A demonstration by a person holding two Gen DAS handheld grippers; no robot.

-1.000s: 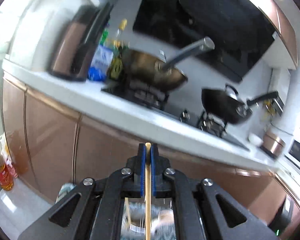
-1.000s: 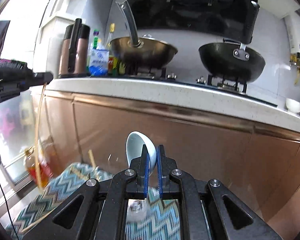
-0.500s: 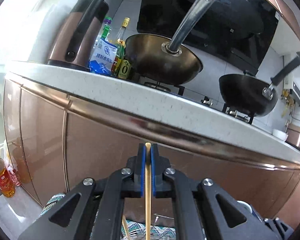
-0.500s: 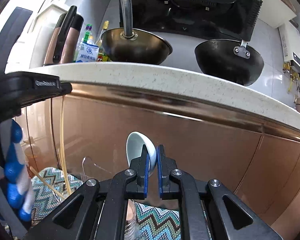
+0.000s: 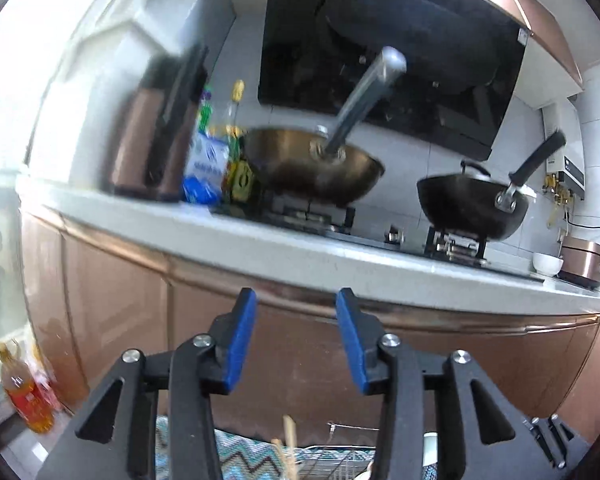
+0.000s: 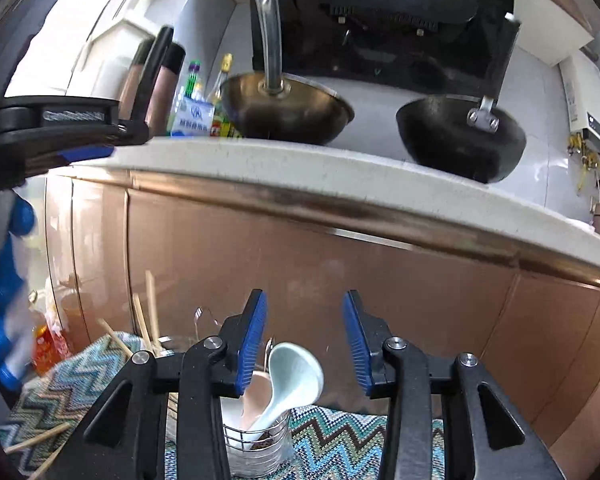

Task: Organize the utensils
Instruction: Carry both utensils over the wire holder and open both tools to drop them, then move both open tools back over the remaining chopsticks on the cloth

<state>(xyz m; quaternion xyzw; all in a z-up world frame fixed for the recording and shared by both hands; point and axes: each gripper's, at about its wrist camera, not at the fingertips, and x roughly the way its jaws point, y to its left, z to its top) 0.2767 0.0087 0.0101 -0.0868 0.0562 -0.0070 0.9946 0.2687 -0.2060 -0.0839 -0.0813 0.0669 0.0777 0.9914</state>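
Observation:
My right gripper [image 6: 304,344] is open and empty, just above a wire utensil holder [image 6: 256,446]. A pale blue ceramic spoon [image 6: 296,380] stands in the holder with its bowl up, beside other white spoons. Wooden chopsticks [image 6: 150,312] stand in a glass container to the left, and loose chopsticks [image 6: 32,440] lie on the zigzag mat [image 6: 340,440]. My left gripper [image 5: 296,340] is open and empty; a chopstick tip [image 5: 289,436] shows below it. It also shows at the left edge of the right wrist view [image 6: 60,132].
A copper cabinet front [image 6: 340,260] under a white counter [image 6: 300,164] stands close behind. Two woks [image 5: 316,164] sit on the stove with bottles and a kettle beside them. An oil bottle [image 5: 24,396] stands on the floor at left.
Both grippers have opened. The right one let go of the pale blue spoon, which now stands in the wire holder. The left one let go of its chopstick.

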